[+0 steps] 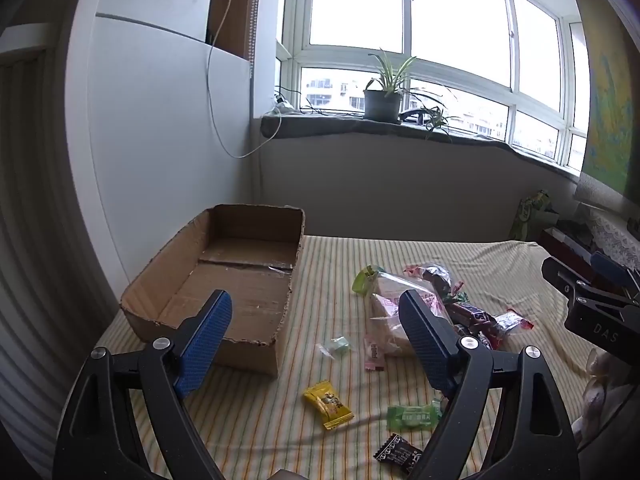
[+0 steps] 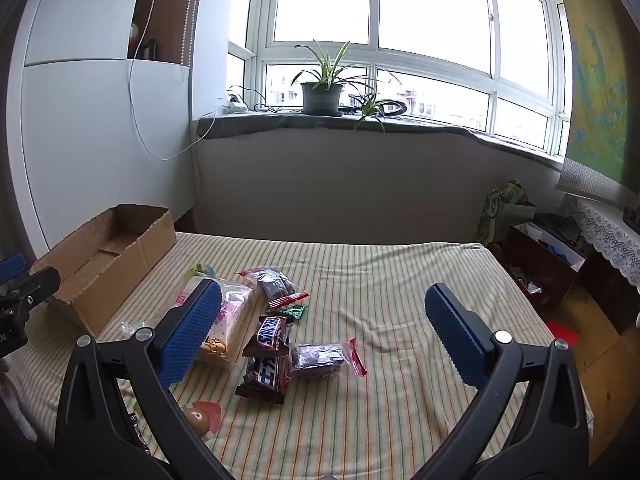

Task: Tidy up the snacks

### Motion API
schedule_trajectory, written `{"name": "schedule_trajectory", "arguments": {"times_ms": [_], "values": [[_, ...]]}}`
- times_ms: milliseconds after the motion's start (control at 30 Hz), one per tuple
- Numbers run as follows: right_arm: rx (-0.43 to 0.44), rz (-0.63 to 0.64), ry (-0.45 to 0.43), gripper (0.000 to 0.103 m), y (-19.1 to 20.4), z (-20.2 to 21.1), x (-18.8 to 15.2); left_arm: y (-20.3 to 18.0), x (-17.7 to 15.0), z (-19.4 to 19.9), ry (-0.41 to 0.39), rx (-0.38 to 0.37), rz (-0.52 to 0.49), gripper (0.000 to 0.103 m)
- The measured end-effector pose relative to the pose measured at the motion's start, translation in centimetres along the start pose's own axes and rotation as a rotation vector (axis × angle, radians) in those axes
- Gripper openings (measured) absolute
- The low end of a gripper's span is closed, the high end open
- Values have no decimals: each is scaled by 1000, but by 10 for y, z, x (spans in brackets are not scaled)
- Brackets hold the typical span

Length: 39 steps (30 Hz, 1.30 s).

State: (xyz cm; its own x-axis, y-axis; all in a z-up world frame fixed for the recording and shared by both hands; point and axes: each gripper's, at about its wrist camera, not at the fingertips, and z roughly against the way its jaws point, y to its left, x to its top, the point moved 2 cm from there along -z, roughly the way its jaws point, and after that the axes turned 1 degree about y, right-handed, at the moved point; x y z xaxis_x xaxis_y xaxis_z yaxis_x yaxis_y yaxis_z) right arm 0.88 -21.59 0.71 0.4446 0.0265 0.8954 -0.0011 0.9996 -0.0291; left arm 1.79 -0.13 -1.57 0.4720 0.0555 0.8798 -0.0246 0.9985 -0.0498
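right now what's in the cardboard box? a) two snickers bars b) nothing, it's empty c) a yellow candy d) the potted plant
b: the cardboard box shows only its bare floor, while the snacks, such as the snickers bars and yellow candy, lie out on the striped cloth.

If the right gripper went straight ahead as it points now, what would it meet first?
Probably bare striped bedsheet: the open right gripper aims just right of the clear-wrapped dark snack with red ends. Depth is uncertain.

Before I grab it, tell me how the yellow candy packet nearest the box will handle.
The yellow candy packet looks small and flat, so it is probably very light. Its glossy crimped wrapper may slip or crumple between the pads. It lies flat on the soft striped cloth, so pinching it may gather fabric too.
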Motion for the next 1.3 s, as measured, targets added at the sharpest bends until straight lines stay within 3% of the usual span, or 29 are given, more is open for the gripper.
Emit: {"name": "schedule_trajectory", "arguments": {"times_ms": [1300], "values": [[1, -6, 1, 103, -4, -2, -4, 0, -1, 1, 0, -12, 4, 85]]}}
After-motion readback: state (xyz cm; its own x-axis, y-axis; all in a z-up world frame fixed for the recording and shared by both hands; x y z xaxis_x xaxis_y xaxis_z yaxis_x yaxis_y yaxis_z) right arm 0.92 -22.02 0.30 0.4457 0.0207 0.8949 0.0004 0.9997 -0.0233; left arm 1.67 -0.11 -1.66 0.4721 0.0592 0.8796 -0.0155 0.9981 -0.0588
